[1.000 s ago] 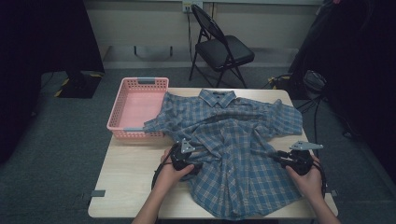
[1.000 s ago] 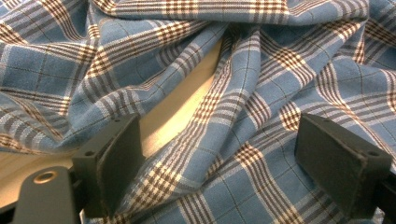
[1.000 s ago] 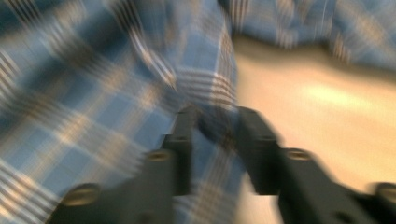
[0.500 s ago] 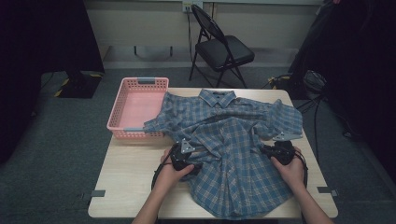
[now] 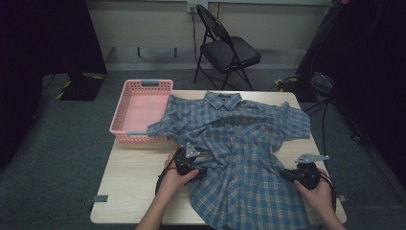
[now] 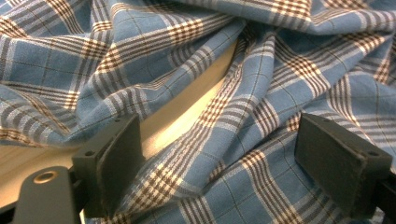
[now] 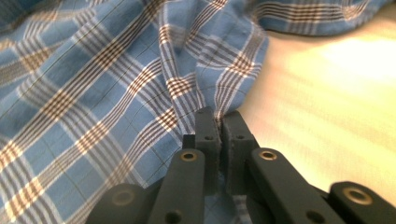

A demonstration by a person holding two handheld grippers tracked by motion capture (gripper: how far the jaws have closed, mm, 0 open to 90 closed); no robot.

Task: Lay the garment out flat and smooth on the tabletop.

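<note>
right gripper (image 7: 218,122): my jaws just closed, pinching the plaid shirt (image 5: 239,158) hem near the tabletop's (image 5: 139,187) right edge.
left gripper (image 6: 219,158): jaws wide, straddling cloth.
next: probably fold.

Shirt (image 5: 244,163) hem: runs off your high view's bottom edge.
Table (image 5: 139,177) middle: hidden under the shirt.

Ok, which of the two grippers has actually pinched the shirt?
The right gripper: its jaws are pressed together on the plaid shirt edge. The left gripper stands wide open, cloth lying loose between its jaws.
</note>
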